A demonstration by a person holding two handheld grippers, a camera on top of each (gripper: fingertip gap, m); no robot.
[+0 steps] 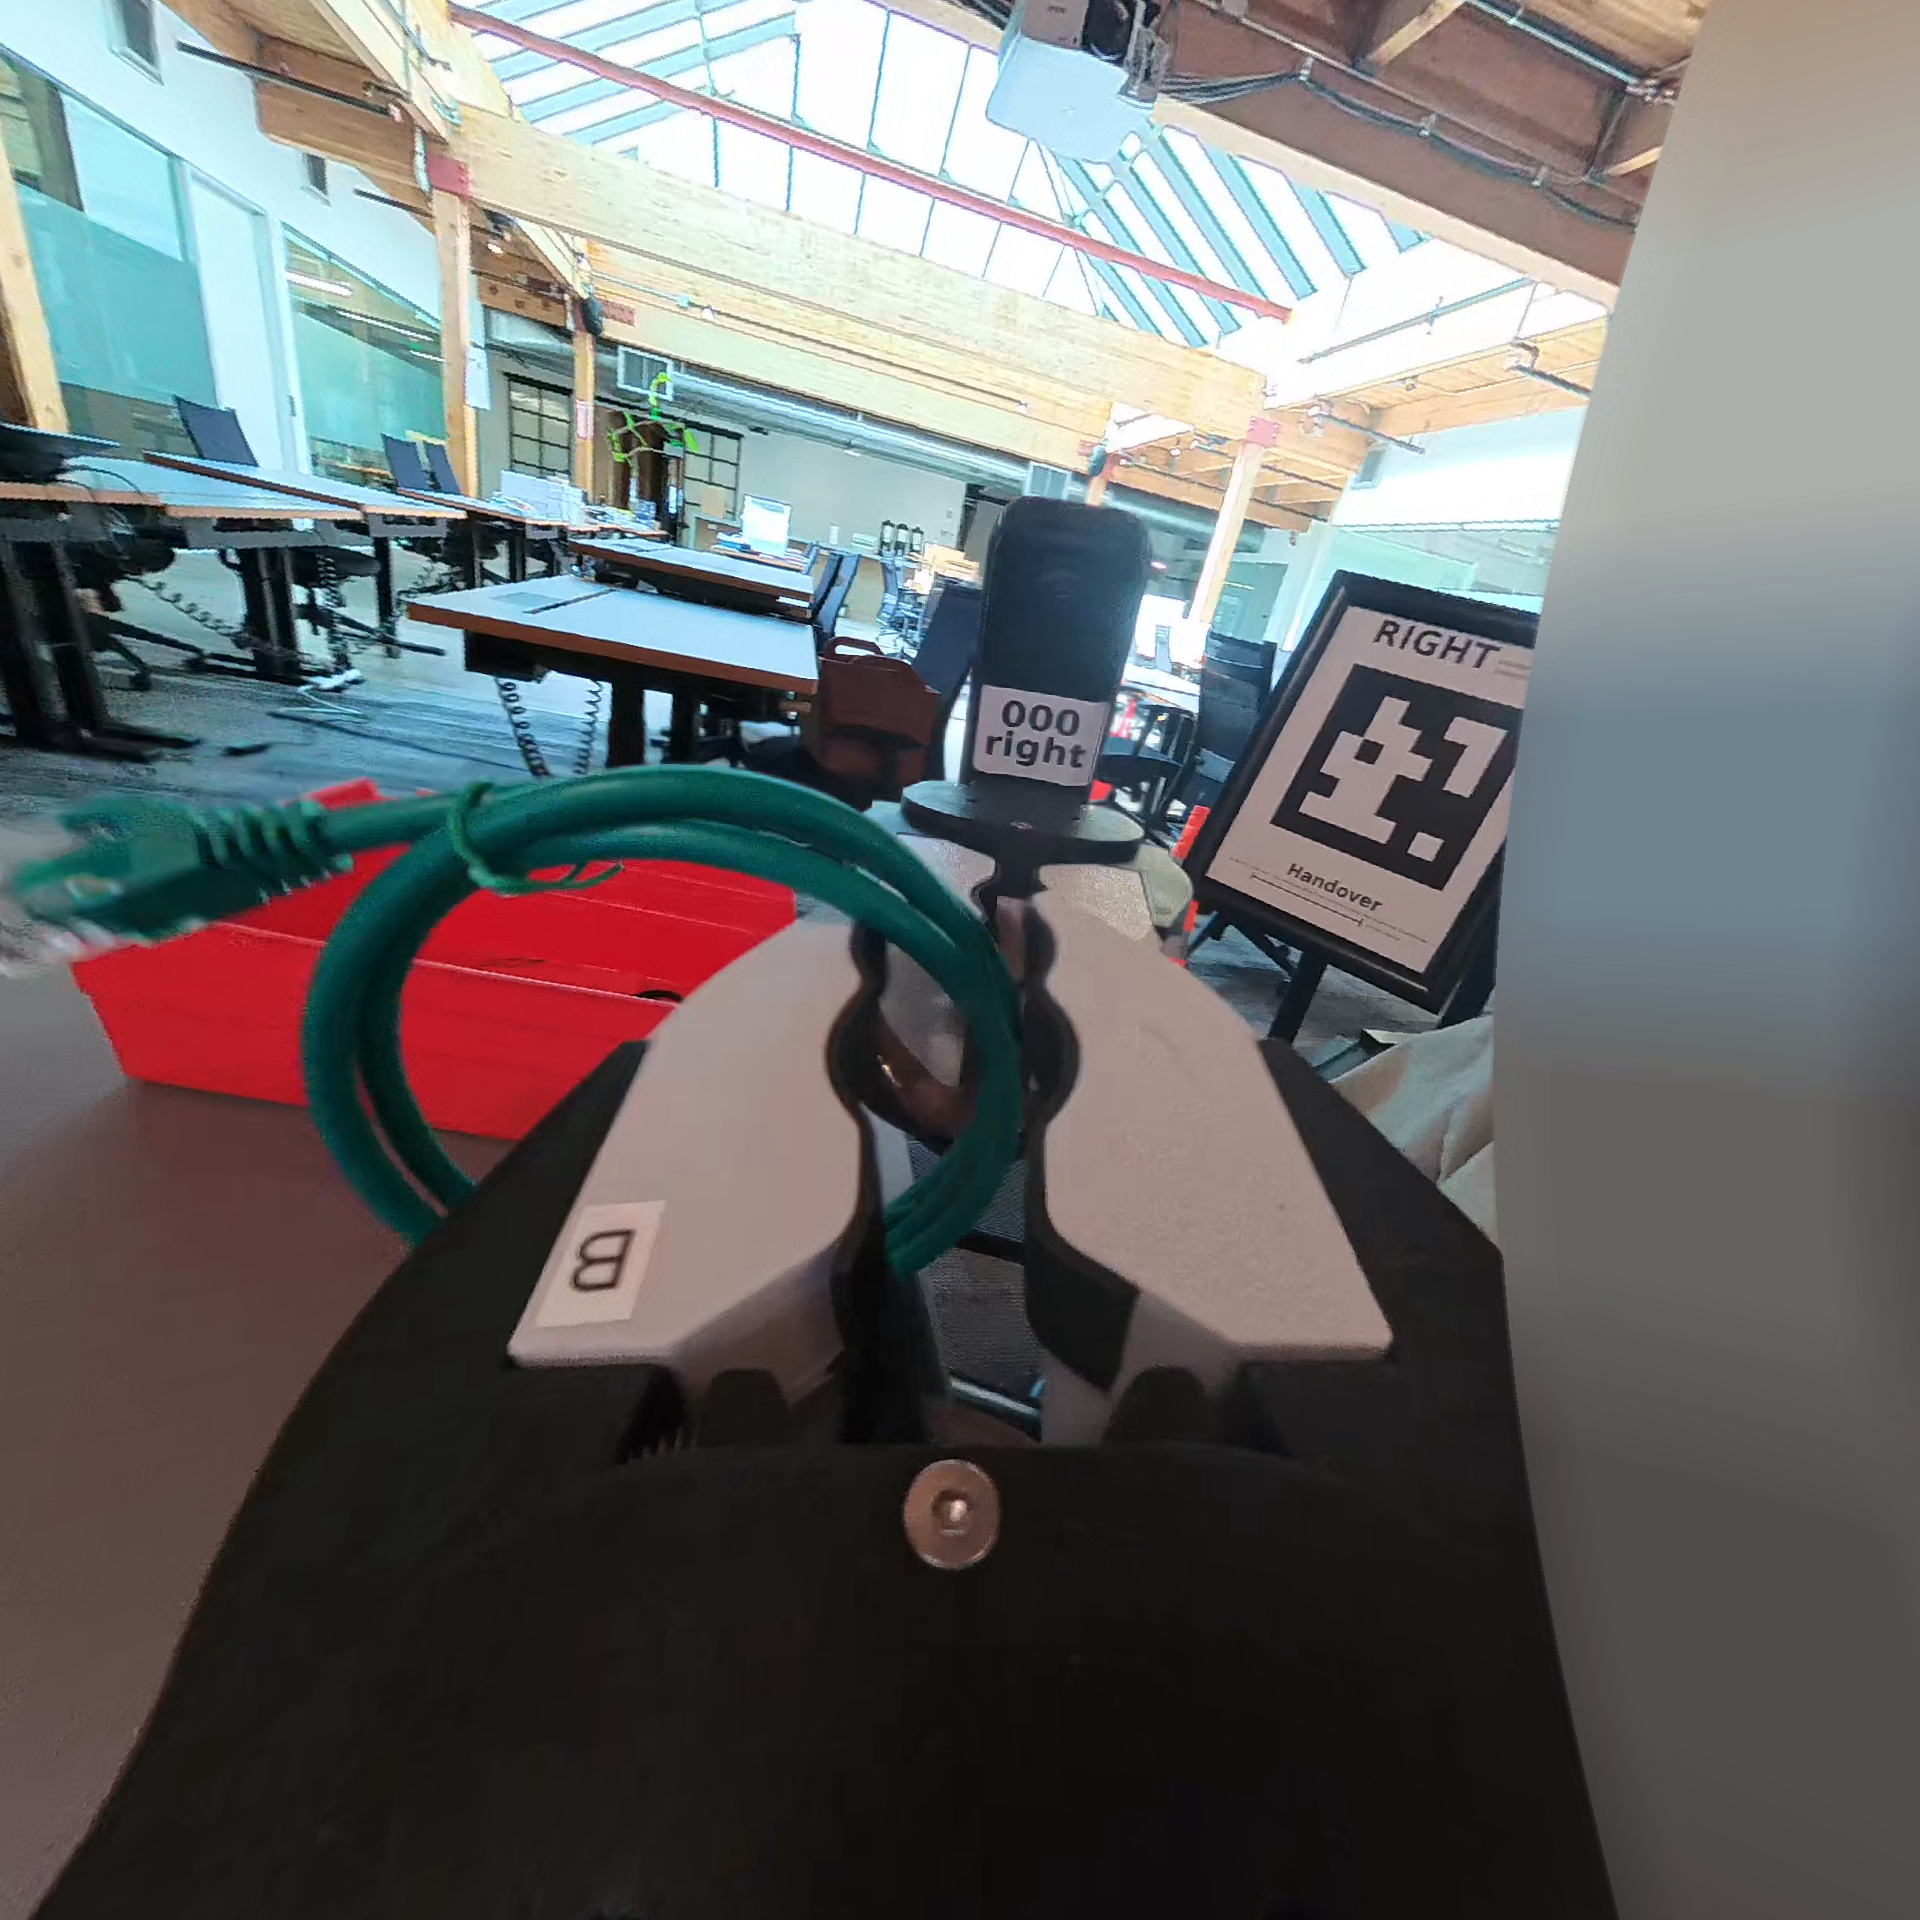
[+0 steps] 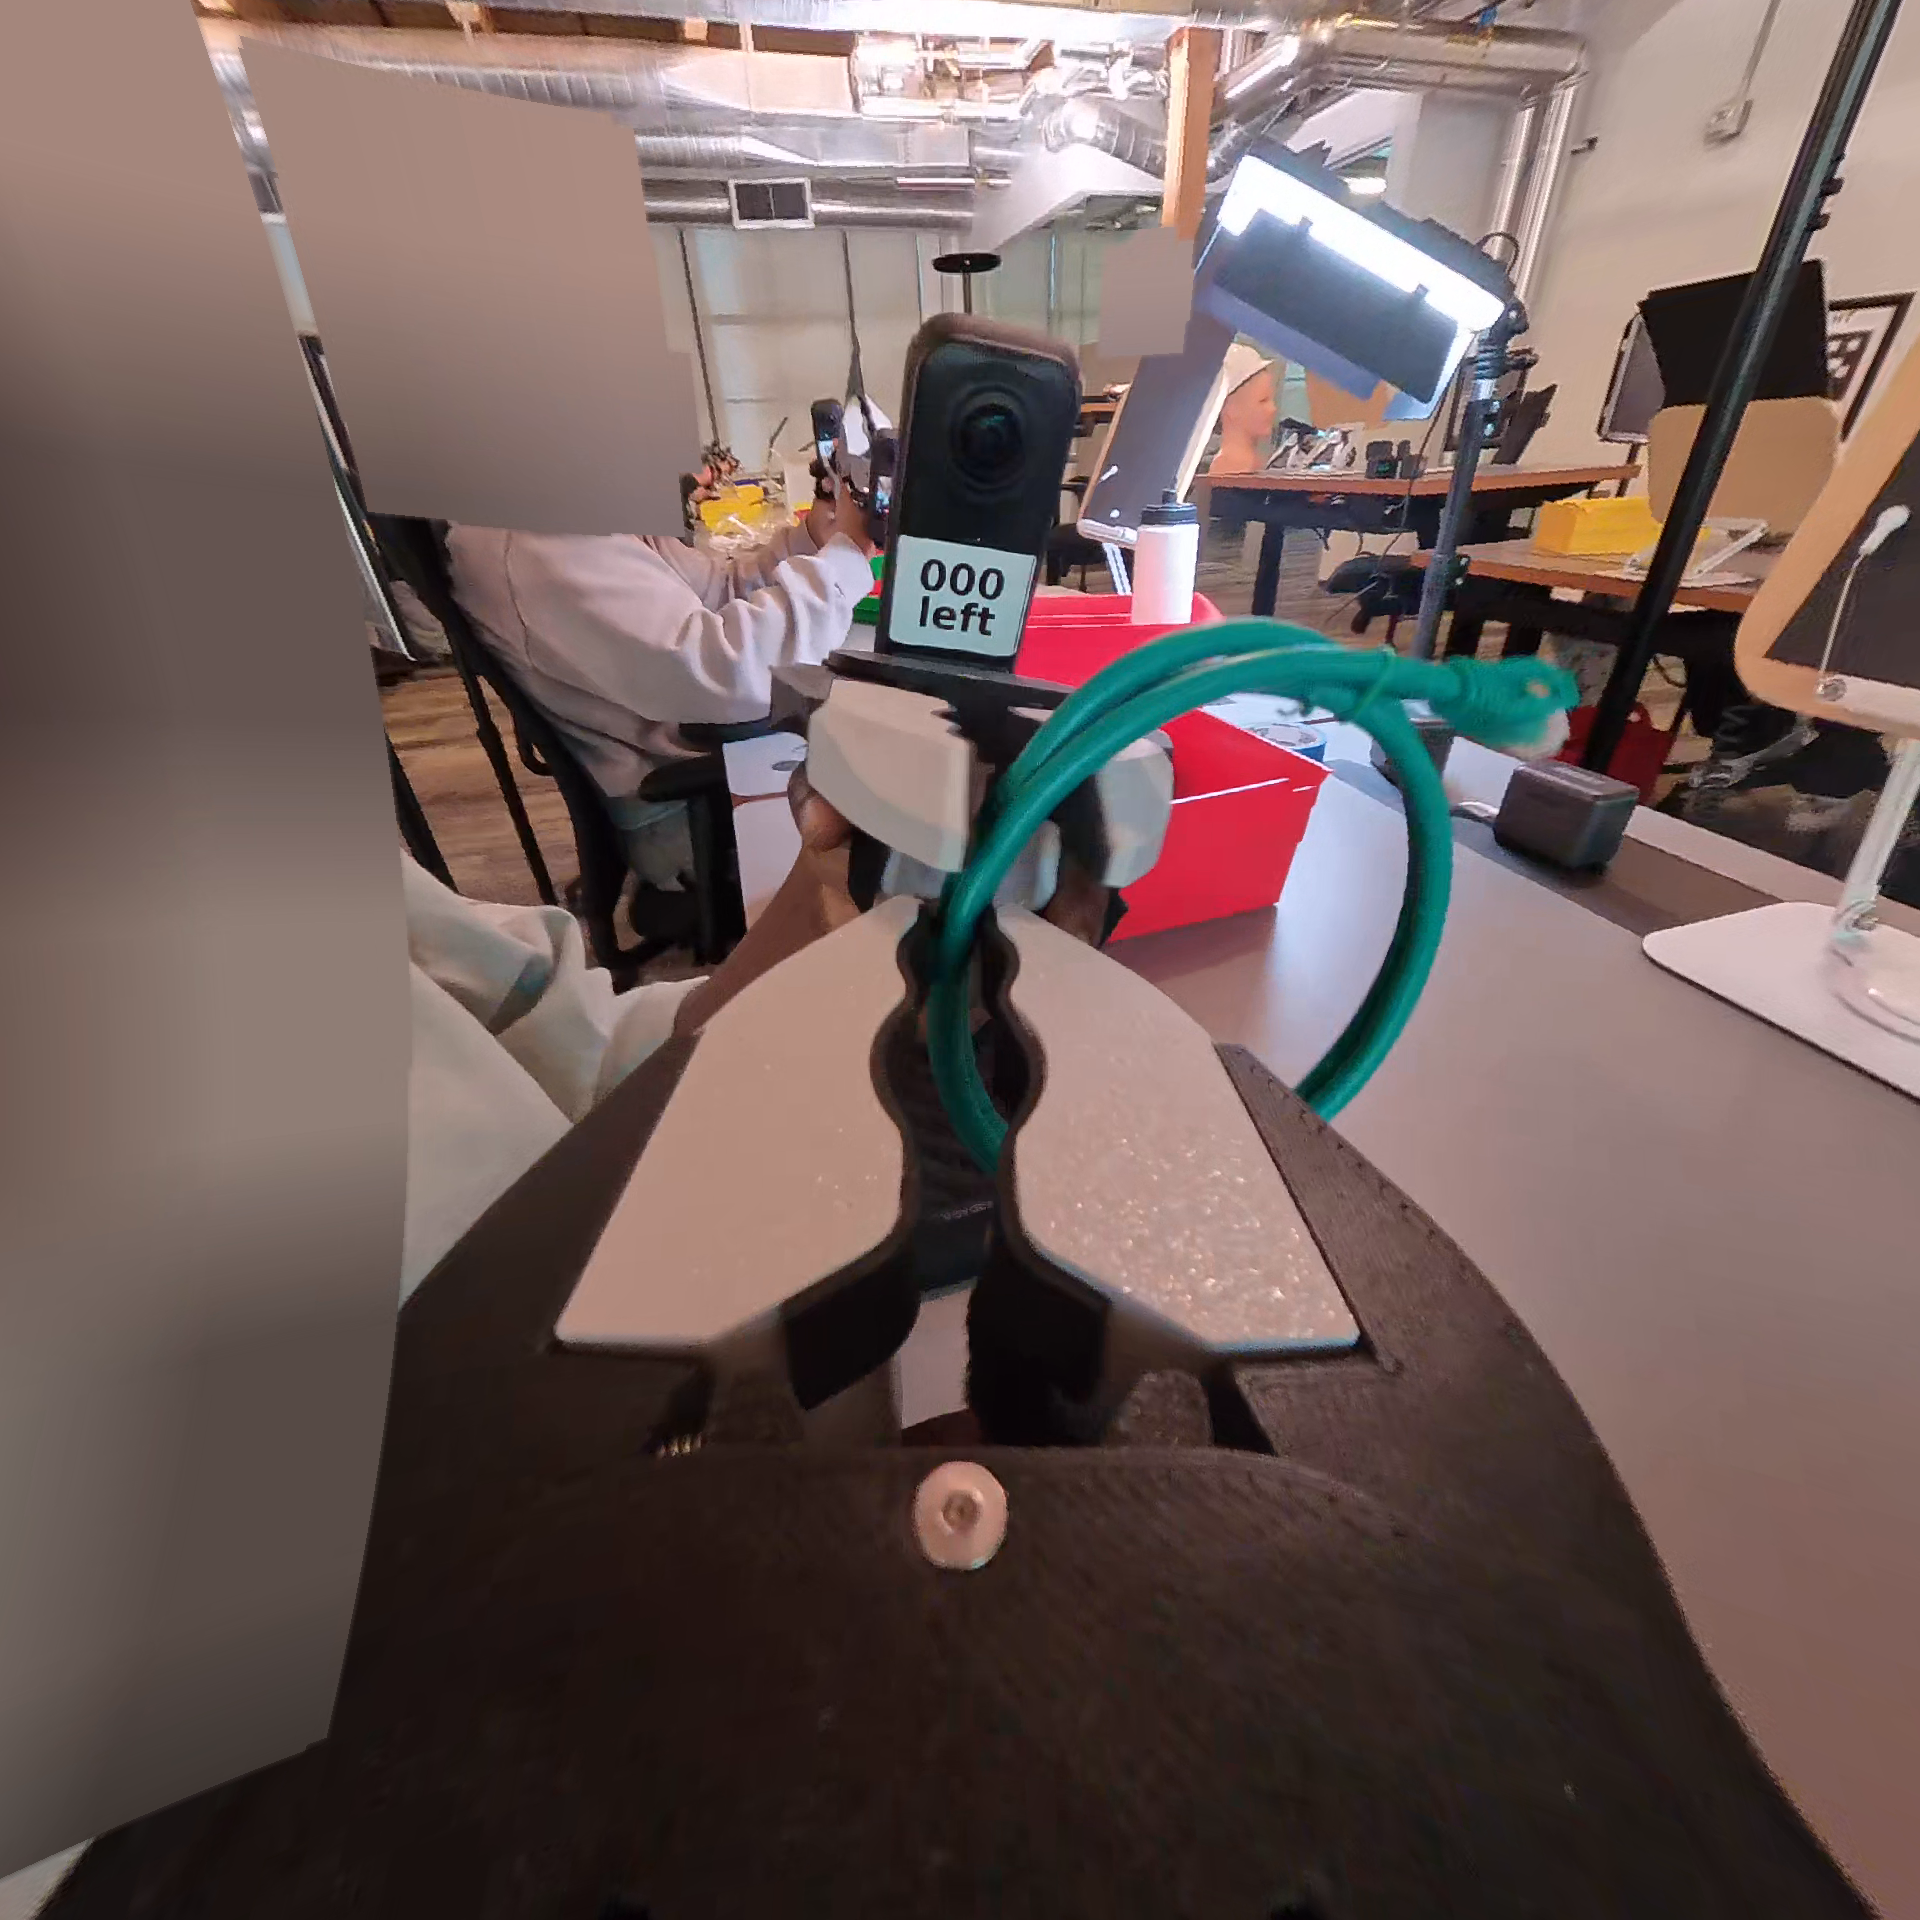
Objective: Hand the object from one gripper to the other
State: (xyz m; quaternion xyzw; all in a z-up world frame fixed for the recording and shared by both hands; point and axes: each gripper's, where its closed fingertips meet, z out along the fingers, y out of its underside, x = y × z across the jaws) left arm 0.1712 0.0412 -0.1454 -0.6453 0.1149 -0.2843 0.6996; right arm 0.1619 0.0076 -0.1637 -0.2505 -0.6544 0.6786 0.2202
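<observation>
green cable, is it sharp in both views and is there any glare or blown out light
Left wrist view: the green cable loop is sharp, but its plug end at the left edge is smeared and soft; the skylights overhead are blown out white. Right wrist view: the cable is sharp throughout; the studio light panel glares brightly at upper right.

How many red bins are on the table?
1. The red bin sits on the table behind the green cable; others may be hidden.
</observation>
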